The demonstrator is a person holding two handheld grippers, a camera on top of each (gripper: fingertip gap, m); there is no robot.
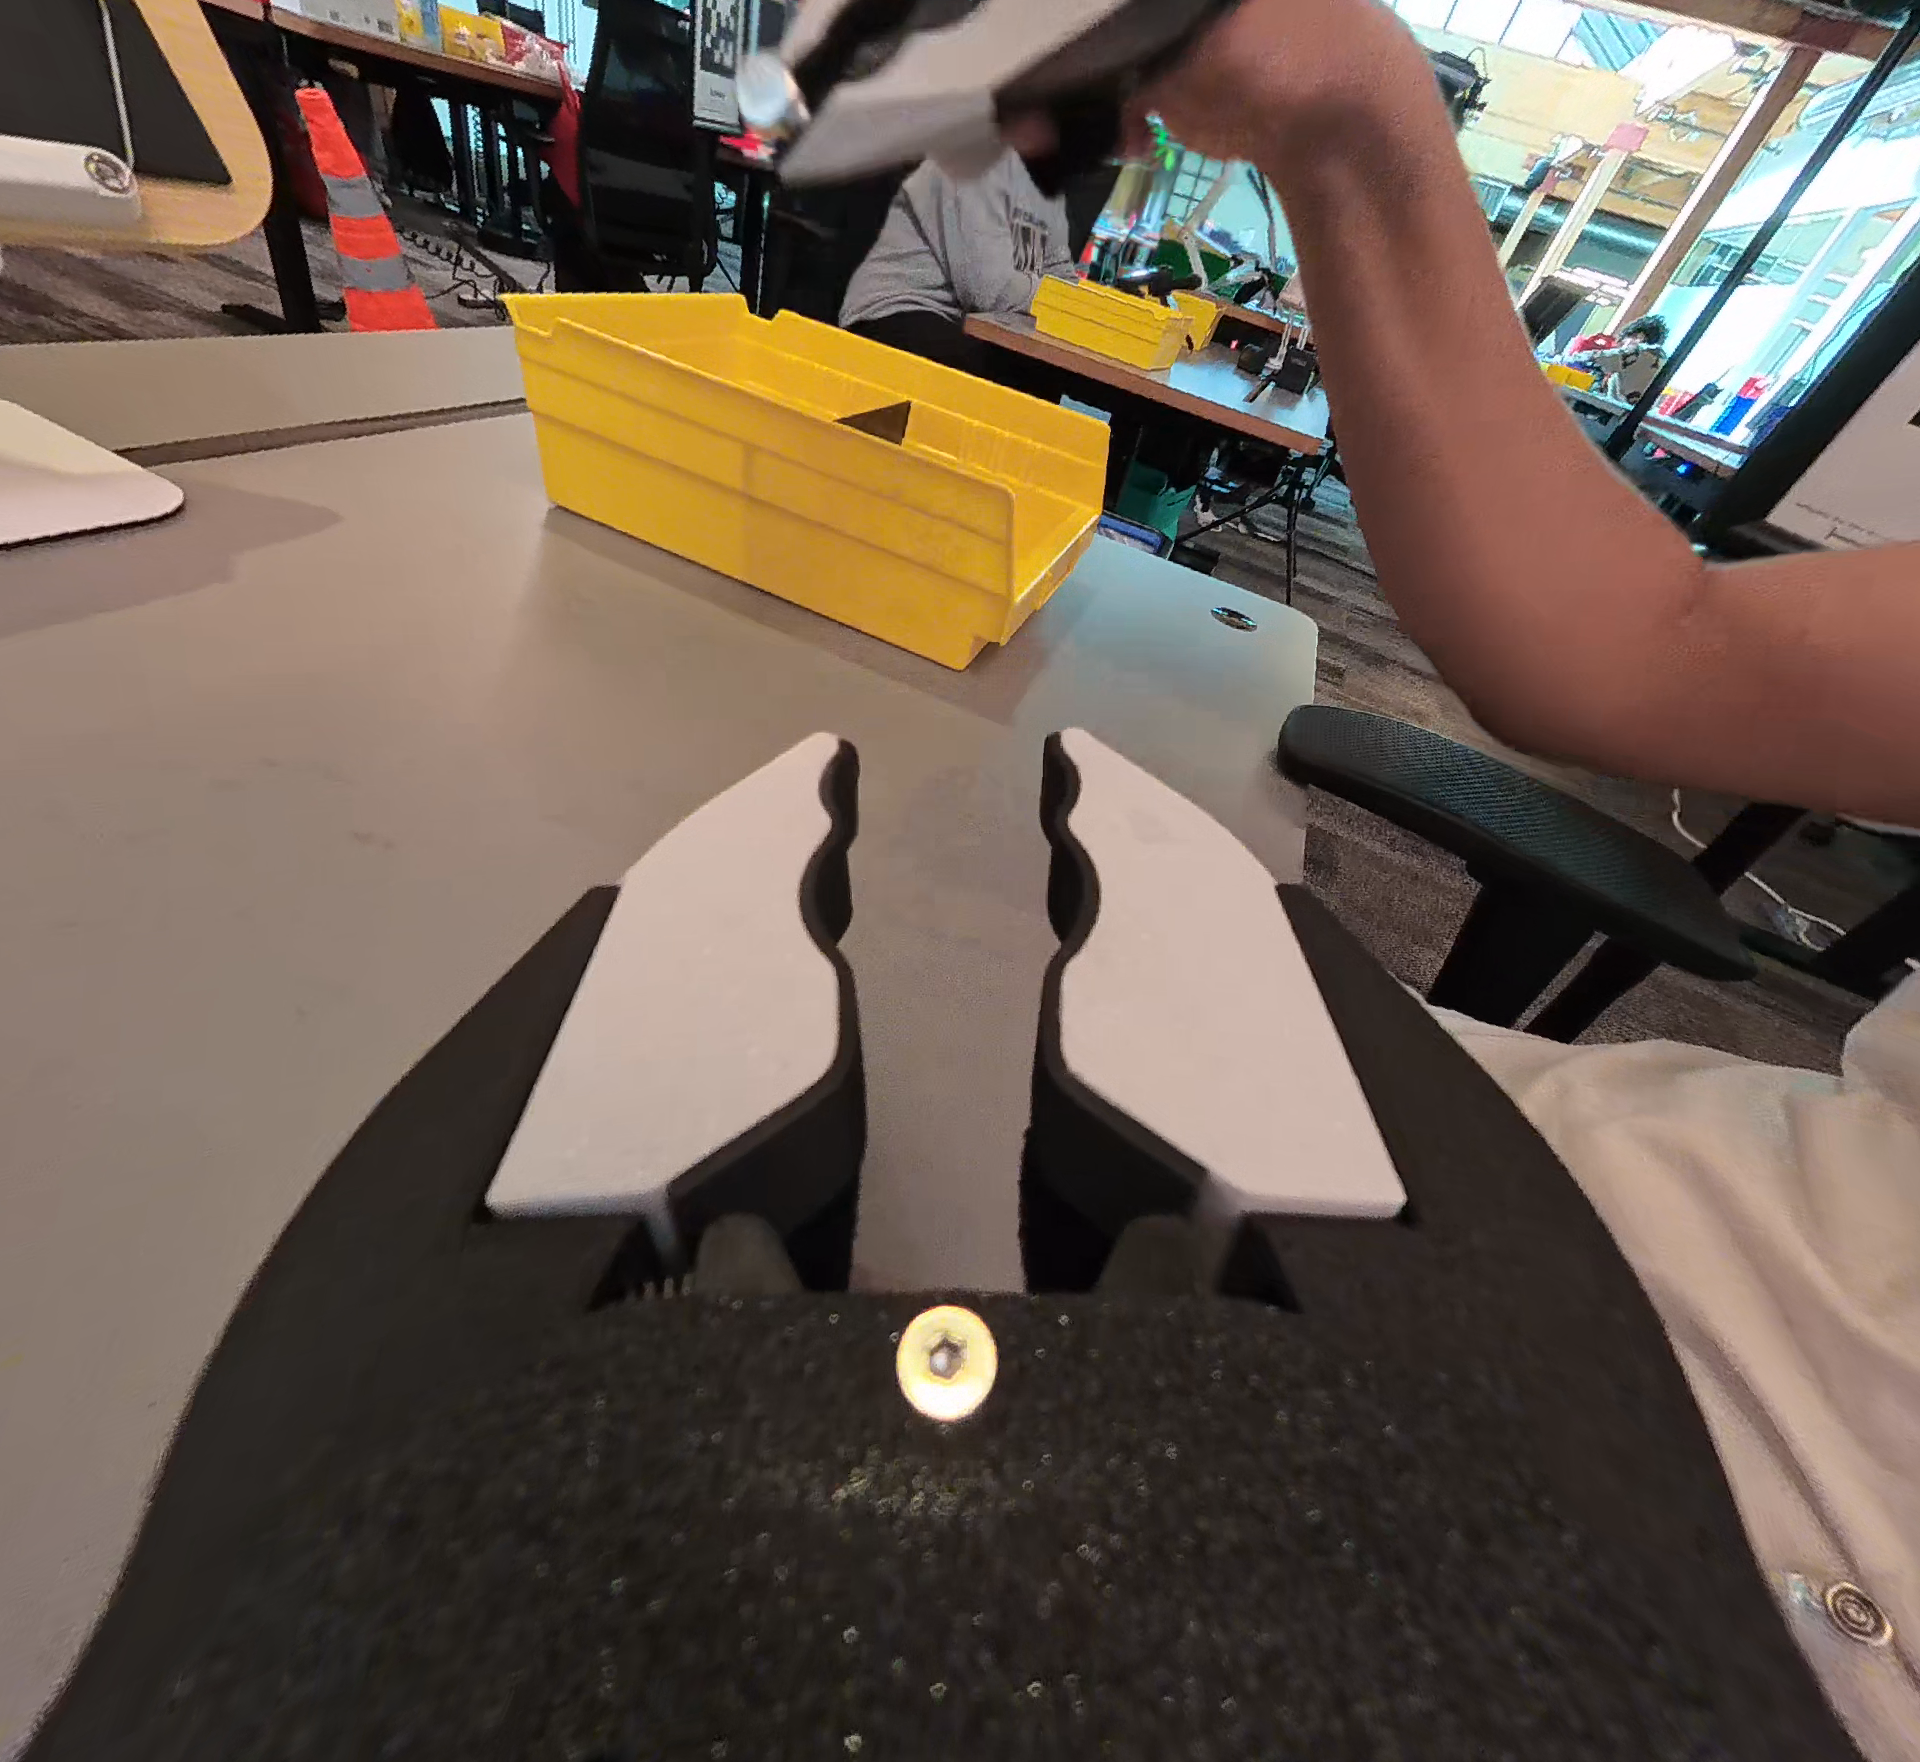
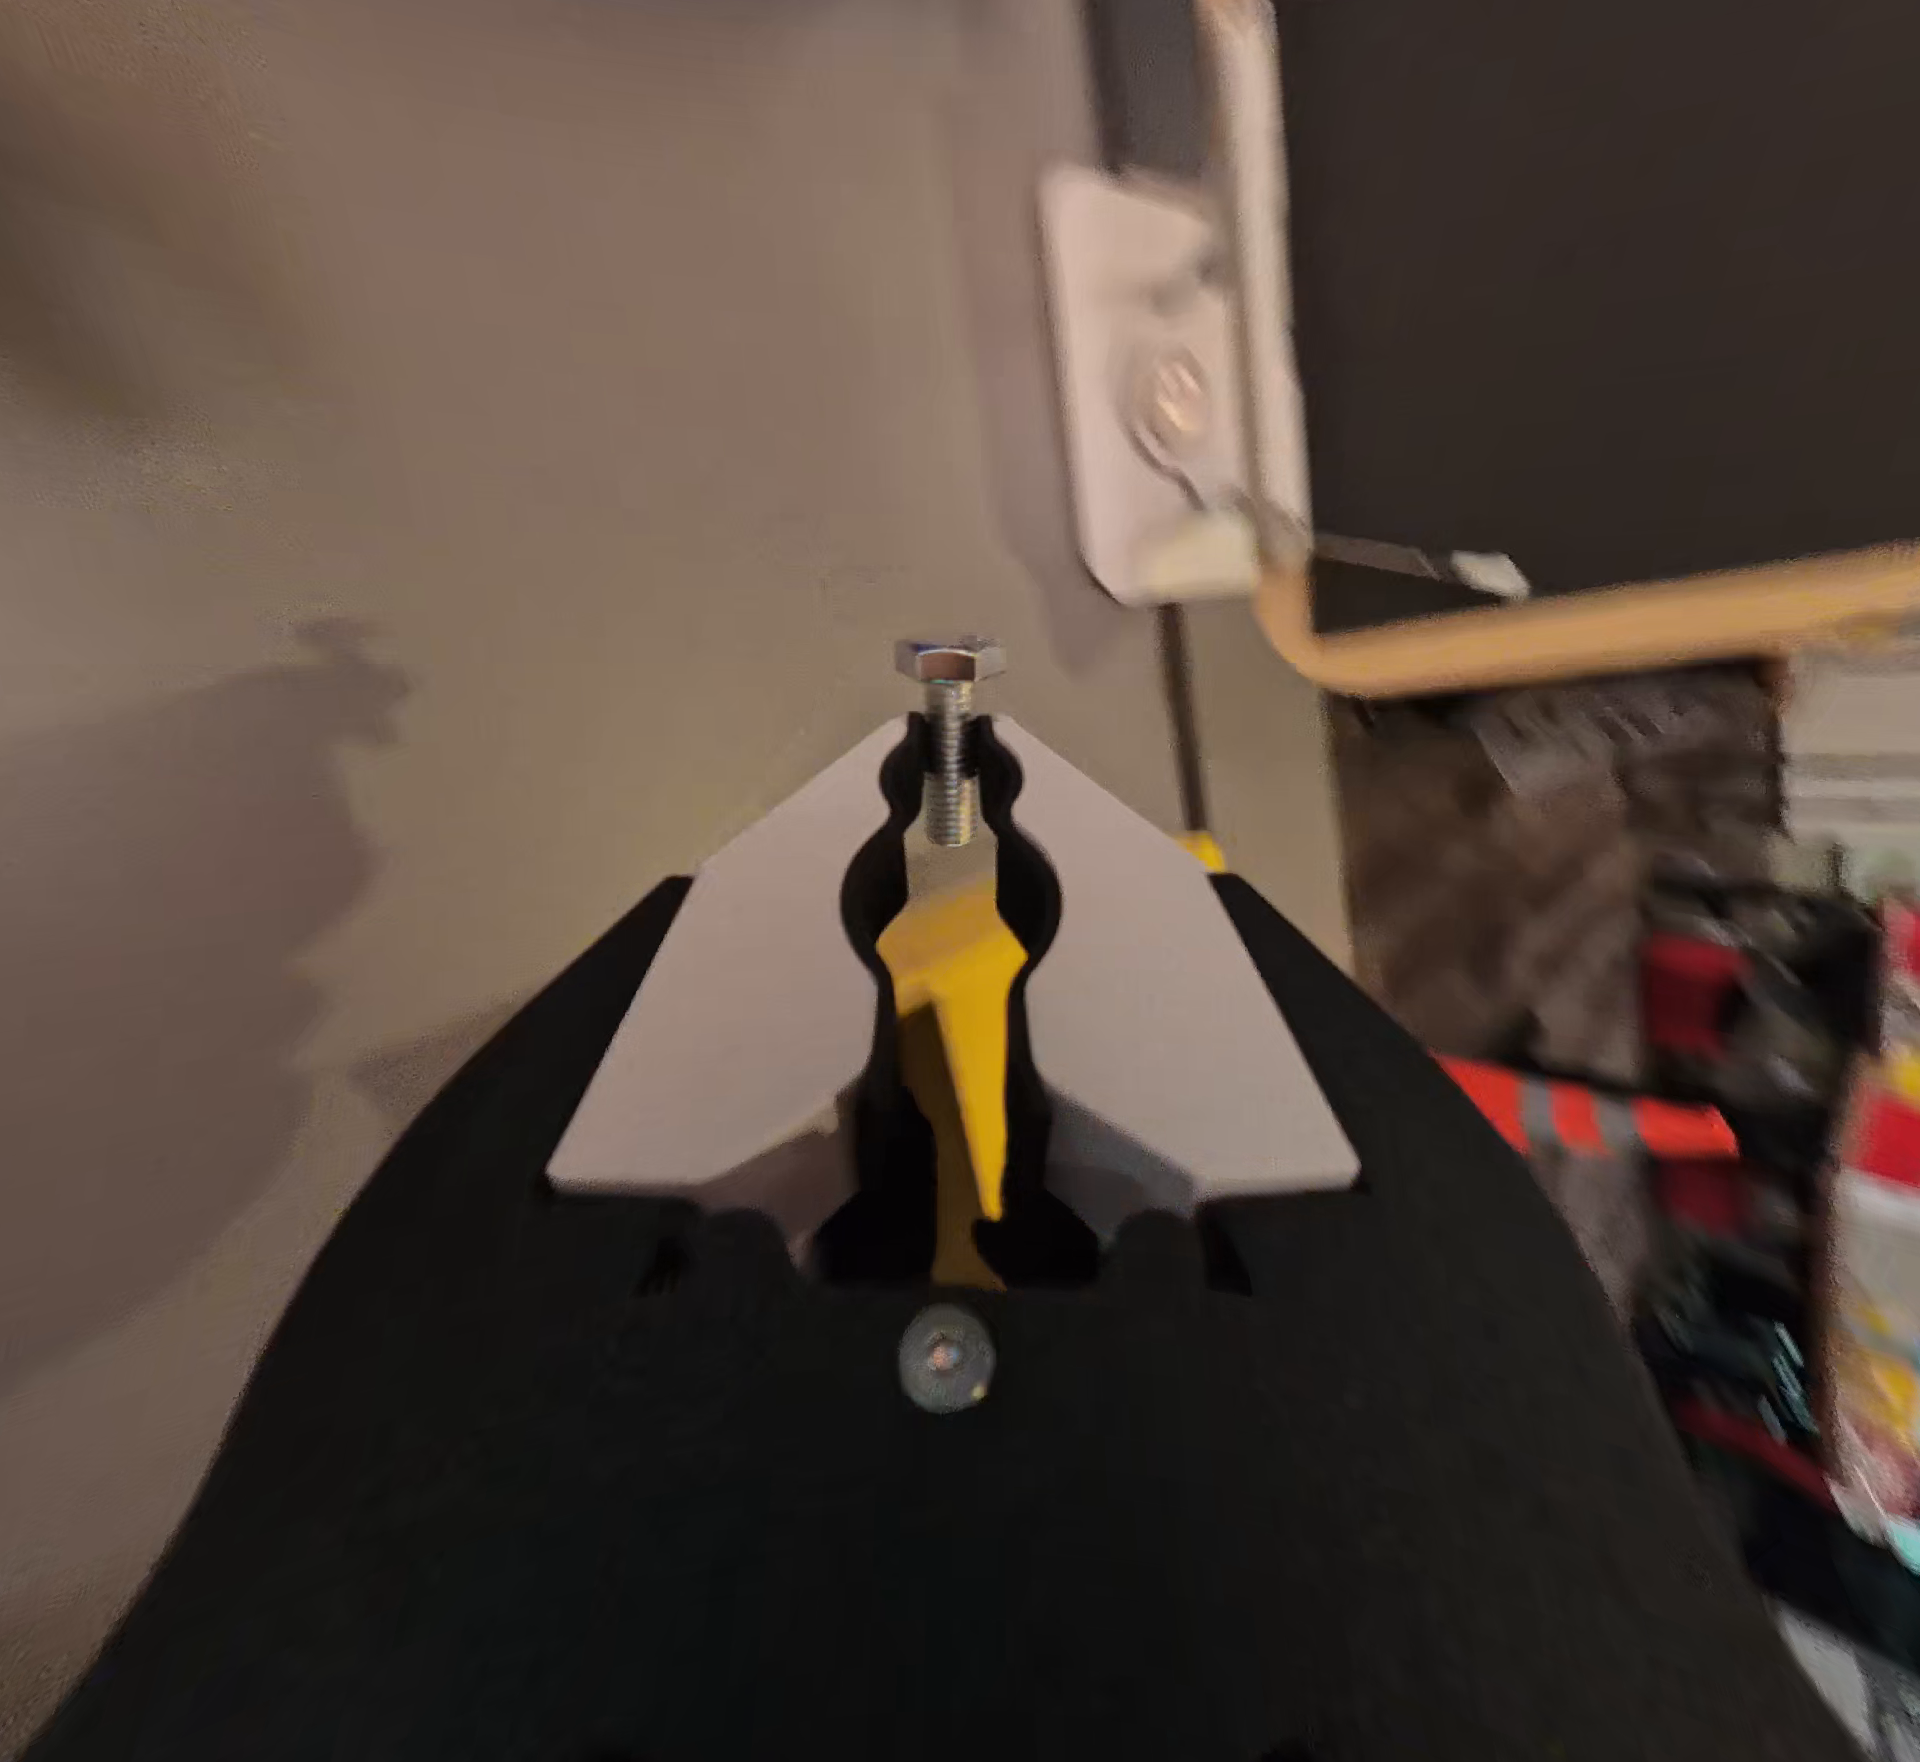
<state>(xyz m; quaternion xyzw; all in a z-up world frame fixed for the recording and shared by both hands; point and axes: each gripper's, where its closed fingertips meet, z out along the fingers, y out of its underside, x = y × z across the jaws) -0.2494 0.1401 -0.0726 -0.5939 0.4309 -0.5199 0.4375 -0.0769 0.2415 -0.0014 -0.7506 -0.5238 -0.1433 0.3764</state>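
While both grippers sit above one grey table, the items run from largest to smallest as follows.

Table (image 1: pixel 312 777): one grey work surface; it carries the bin and lies under both grippers.
Office chair (image 1: pixel 1496 839): one black armrest visible, just beside the table's right edge.
Yellow bin (image 1: pixel 790 476): one open-topped bin on the table, ahead of the left gripper and well apart from it. One small dark triangular shape shows inside; its kind cannot be told.
Traffic cone (image 1: pixel 364 237): one orange cone with grey bands, on the floor behind the table.
Left gripper (image 1: pixel 951 756): one unit, low over the table. Its two fingers stand apart with only bare table surface visible between them; nothing is gripped.
Right gripper (image 2: pixel 948 736): one unit, raised above the bin in a person's hand (image 1: pixel 1278 71). Its two fingertips are closed on the bolt.
Bolt (image 2: pixel 948 746): one silver hex-head bolt. The threaded shank is clamped between the black pads (image 2: pixel 902 756); the hex head projects beyond the fingertips. Yellow plastic shows below, through the gap between the fingers.
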